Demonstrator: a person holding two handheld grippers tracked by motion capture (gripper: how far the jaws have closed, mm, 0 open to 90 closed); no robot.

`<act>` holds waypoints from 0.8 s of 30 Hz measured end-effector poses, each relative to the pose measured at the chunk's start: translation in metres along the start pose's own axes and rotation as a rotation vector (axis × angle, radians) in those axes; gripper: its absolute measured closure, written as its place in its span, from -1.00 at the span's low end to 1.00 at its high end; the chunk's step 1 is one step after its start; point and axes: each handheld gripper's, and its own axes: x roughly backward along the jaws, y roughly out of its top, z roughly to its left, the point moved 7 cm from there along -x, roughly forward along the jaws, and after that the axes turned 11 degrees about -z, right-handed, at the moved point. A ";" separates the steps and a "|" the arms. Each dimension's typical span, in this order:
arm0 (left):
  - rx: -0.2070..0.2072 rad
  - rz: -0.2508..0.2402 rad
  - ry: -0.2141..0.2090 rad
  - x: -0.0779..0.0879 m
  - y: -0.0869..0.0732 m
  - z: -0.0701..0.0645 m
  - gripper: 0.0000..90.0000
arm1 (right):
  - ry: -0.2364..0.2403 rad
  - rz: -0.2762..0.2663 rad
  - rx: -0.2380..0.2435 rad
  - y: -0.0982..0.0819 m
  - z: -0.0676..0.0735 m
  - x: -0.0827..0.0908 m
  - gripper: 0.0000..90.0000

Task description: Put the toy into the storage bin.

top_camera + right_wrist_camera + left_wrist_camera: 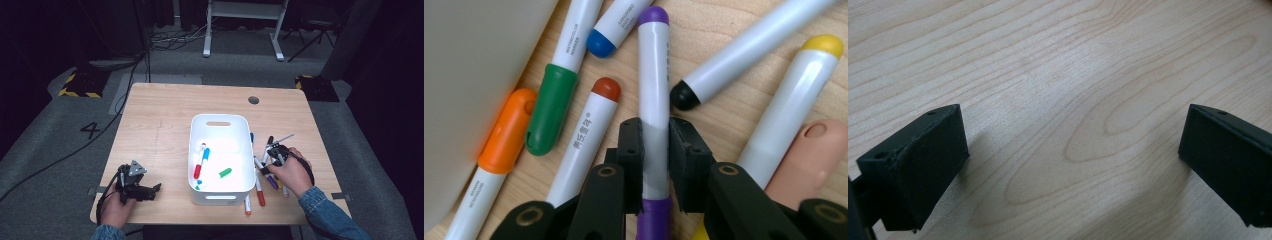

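Right gripper view, right hand-held gripper (655, 155) clamped on purple marker (654, 75), long axis along jaws, purple end pointing away.

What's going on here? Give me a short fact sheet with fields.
Surface: wooden table
Container: white bin, holding a few markers
Loose items: markers lying on the table right of the bin
Right tool: shut on the purple marker
Left tool: open, nothing between its jaws, over bare wood
Likely next move: lift the purple marker toward the bin

Right gripper (655, 150) clamped shut at the table's right, left gripper (1073, 155) spread wide, low
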 end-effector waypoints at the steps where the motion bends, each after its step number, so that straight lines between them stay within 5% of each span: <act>1: -0.001 0.000 0.002 0.000 0.000 0.000 -1.00 | 0.007 -0.003 -0.002 0.000 0.000 0.000 0.71; 24: 0.000 0.000 0.000 0.000 0.000 0.000 -1.00 | 0.053 -0.148 0.007 0.025 0.006 0.053 0.71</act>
